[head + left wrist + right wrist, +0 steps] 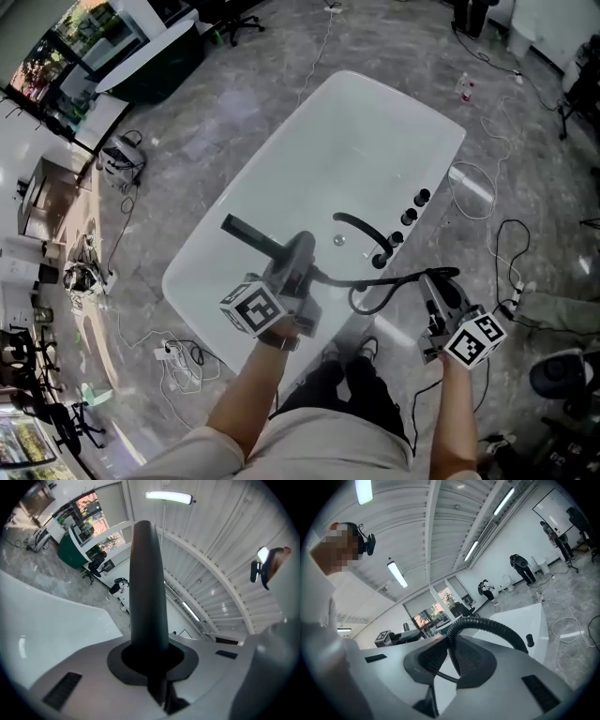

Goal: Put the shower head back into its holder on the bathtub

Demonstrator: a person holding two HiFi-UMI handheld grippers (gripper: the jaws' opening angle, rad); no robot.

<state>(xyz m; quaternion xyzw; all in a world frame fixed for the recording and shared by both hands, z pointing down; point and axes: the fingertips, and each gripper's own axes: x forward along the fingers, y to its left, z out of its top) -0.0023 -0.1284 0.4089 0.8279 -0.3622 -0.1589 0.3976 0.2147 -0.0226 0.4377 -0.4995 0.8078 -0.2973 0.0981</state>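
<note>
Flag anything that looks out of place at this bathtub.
The shower head is unseated, held in the left tool above the bathtub. Its hose loops across the near rim, clamped in the right tool. Nothing looks spilled or damaged.

The bathtub [267, 159] is smooth, glossy white and catches soft reflections. The shower head [146, 588] is smooth matt black. Its hose [485, 621] is black and finely ribbed. The left tool [150, 660] and right tool [446, 667] have matt grey plastic shells with darker, dull inserts. The floor [216, 112] looks like polished, grey-veined stone. The spout [361, 228] at the tub's right rim is matt black.
</note>
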